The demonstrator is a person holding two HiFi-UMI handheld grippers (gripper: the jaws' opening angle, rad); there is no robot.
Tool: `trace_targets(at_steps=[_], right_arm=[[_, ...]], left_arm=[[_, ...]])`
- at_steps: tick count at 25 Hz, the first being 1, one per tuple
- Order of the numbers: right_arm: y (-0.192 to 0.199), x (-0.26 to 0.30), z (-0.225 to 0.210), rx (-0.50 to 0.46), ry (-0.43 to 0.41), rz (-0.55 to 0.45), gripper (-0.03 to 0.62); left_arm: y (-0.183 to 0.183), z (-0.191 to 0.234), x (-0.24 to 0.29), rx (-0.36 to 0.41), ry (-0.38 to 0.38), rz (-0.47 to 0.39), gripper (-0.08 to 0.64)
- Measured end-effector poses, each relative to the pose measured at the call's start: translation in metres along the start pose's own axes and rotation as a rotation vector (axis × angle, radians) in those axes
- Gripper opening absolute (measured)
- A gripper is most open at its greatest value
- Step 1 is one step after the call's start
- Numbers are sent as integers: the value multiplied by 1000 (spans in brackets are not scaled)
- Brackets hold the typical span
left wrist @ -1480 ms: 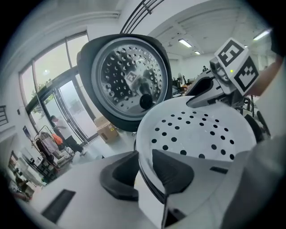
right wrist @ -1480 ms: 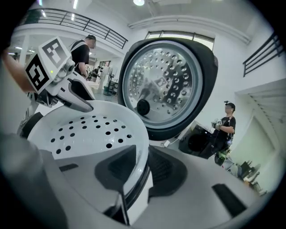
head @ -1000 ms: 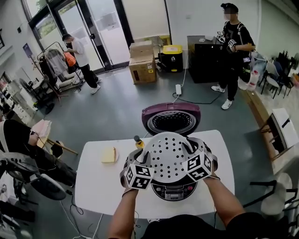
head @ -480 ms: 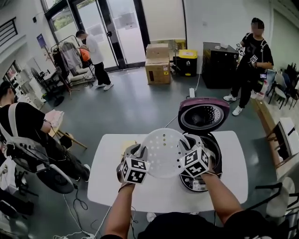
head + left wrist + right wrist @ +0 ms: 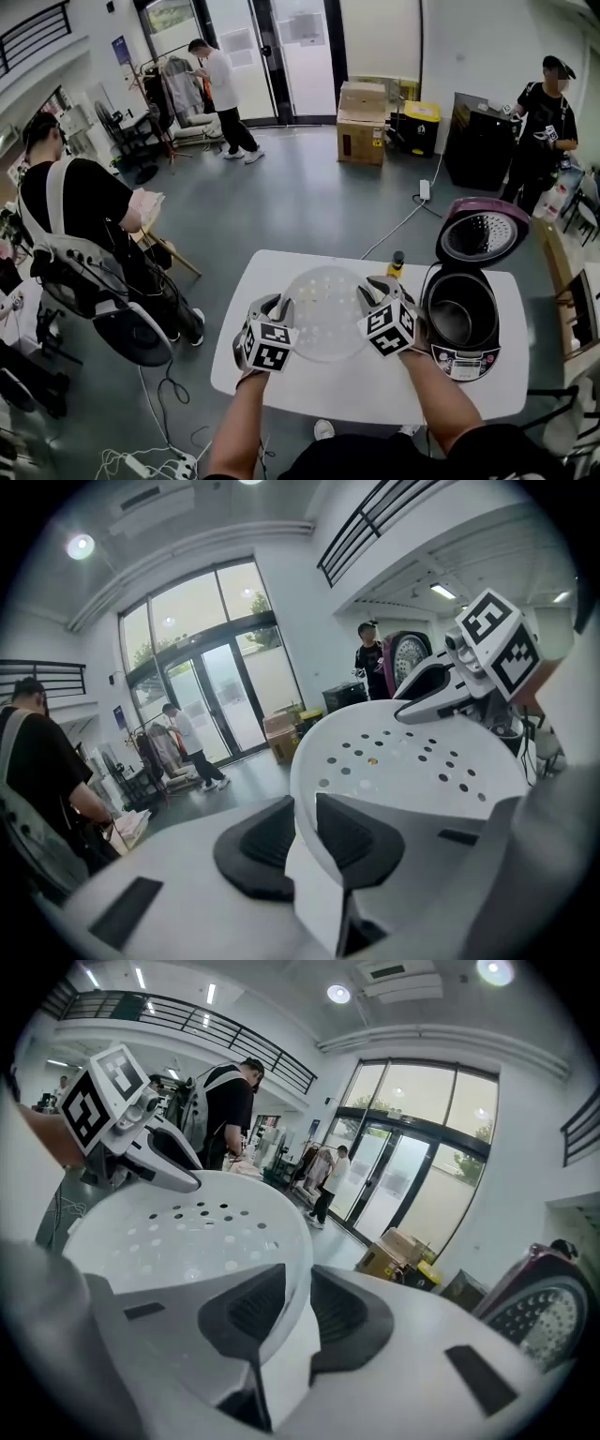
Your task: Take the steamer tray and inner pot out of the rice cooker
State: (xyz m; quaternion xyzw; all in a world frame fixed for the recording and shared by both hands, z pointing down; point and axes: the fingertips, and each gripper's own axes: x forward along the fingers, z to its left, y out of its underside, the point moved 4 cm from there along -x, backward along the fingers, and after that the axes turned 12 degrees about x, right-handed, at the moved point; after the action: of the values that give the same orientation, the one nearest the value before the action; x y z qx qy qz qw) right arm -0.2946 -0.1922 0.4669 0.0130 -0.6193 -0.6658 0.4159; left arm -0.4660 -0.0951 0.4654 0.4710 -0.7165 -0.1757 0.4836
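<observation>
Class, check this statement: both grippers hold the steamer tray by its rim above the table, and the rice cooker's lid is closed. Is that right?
One thing is wrong: the lid is open, standing up behind the rice cooker, as the head view shows. The rest holds: the left gripper and right gripper each clamp the tray by its rim above the table.

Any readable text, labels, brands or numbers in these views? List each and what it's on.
No text can be read in any view.
Rice cooker panel: print too small.
Cardboard box: label blurred.
Blue wall sign: too small.
Marker cubes: black-and-white square patterns only, no letters or numbers.
</observation>
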Motion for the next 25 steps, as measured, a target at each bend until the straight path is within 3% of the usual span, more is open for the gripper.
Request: trace_targets(at_steps=[8,16,25], right_arm=[[13,75,119,8,-131,36,81],[48,138,210,-49,-241,105,77],[97,196,260,-89,-299,176,75]], left_arm=[[138,32,-10,-98,-18,130,72],[256,27,-16,-233,-56,216,69],[339,9,12,-299,-59,289,70]])
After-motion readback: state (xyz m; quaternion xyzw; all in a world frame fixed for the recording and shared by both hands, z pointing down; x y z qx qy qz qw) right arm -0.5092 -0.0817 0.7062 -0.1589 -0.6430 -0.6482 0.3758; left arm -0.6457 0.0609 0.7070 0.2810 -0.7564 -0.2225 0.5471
